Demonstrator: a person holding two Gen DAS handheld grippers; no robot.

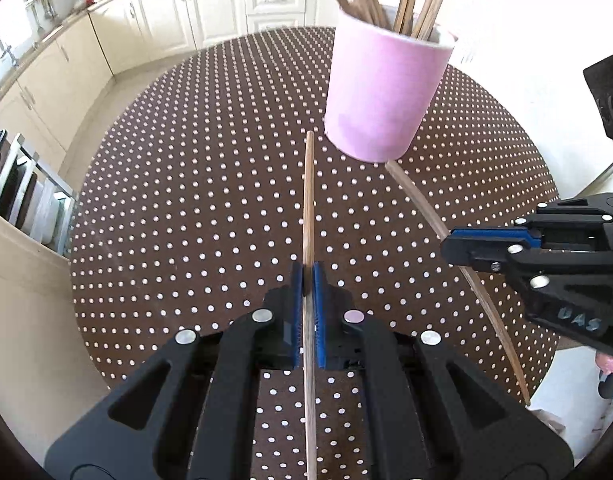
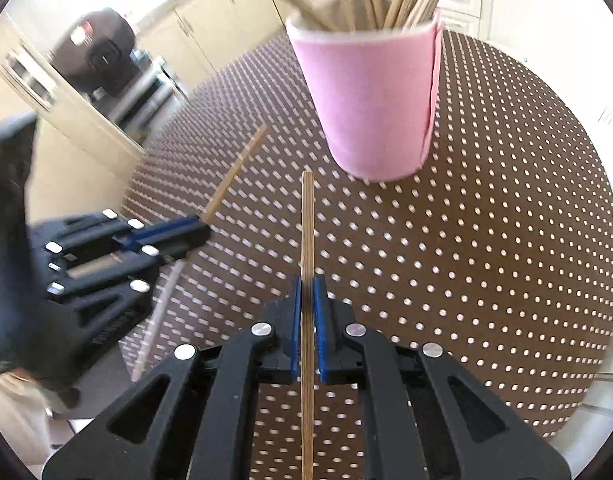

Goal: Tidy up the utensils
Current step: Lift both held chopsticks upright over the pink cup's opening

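Chopsticks: left gripper point(image 1: 308, 276) jaws clamped on one thin wooden chopstick point(image 1: 309, 200), right gripper point(image 2: 307, 288) clamped on another point(image 2: 307, 224), both above brown polka-dot worktop point(image 1: 186, 200). Beyond, pink cylindrical cup point(image 1: 382, 92) holds more upright.

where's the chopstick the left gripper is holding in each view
Left wrist view: the chopstick runs up the centre, clamped in the left gripper, tip near the base of the pink cup.
Right wrist view: the same chopstick sits centre-left, blurred, sticking out of the left gripper toward the cup.
Shared landmark: the pink cup of chopsticks, upper right of centre in both.
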